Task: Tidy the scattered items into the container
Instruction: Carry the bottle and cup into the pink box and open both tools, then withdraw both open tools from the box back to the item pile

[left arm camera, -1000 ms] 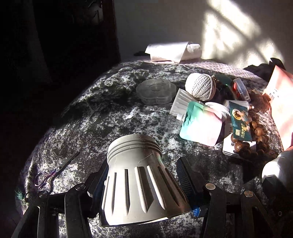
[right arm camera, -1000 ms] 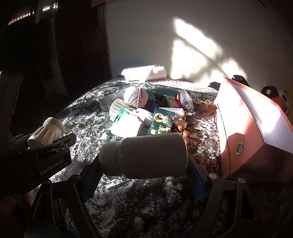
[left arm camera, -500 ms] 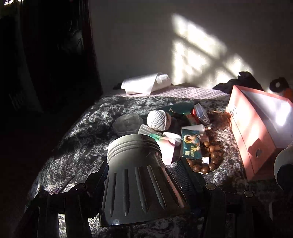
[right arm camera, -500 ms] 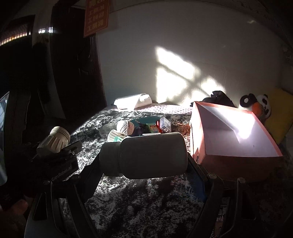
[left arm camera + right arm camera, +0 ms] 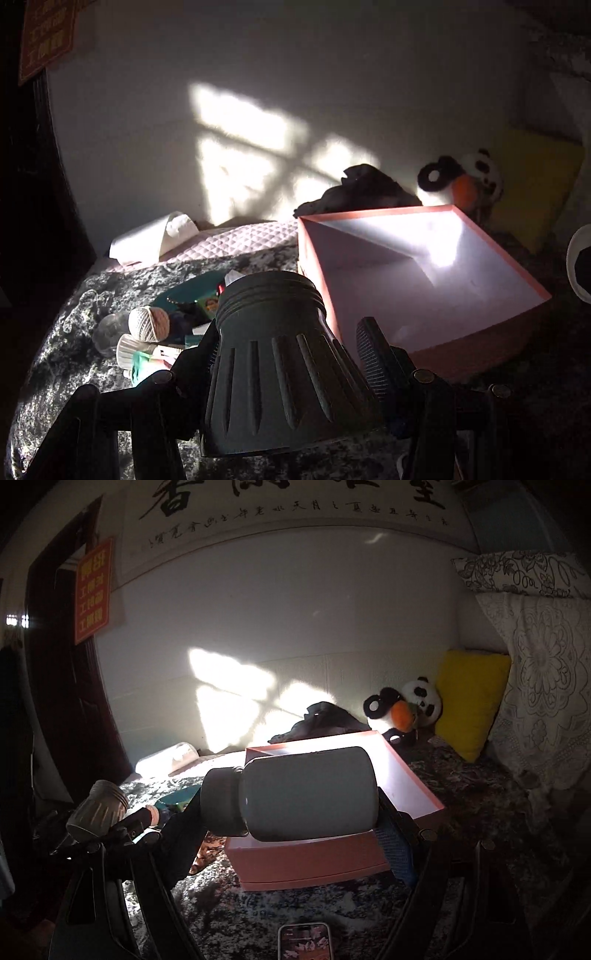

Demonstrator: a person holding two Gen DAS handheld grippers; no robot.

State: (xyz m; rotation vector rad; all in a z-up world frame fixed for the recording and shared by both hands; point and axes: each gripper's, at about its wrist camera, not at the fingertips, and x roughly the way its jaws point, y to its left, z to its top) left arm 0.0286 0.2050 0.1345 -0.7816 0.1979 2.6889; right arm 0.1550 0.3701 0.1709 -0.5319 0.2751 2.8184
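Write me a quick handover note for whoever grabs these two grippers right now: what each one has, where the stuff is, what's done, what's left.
Left gripper: shut on a ribbed lamp head, held up beside the pink box.
Right gripper: shut on a grey bottle, lying sideways between the jaws, held in front of the box.
Box: open, on the bed; what shows of its inside is bare.
Done: both items are picked up; neither is in the box yet.
Left: drop both in, then fetch the pile left of the box: twine ball, clear round case, packets and other small bits.
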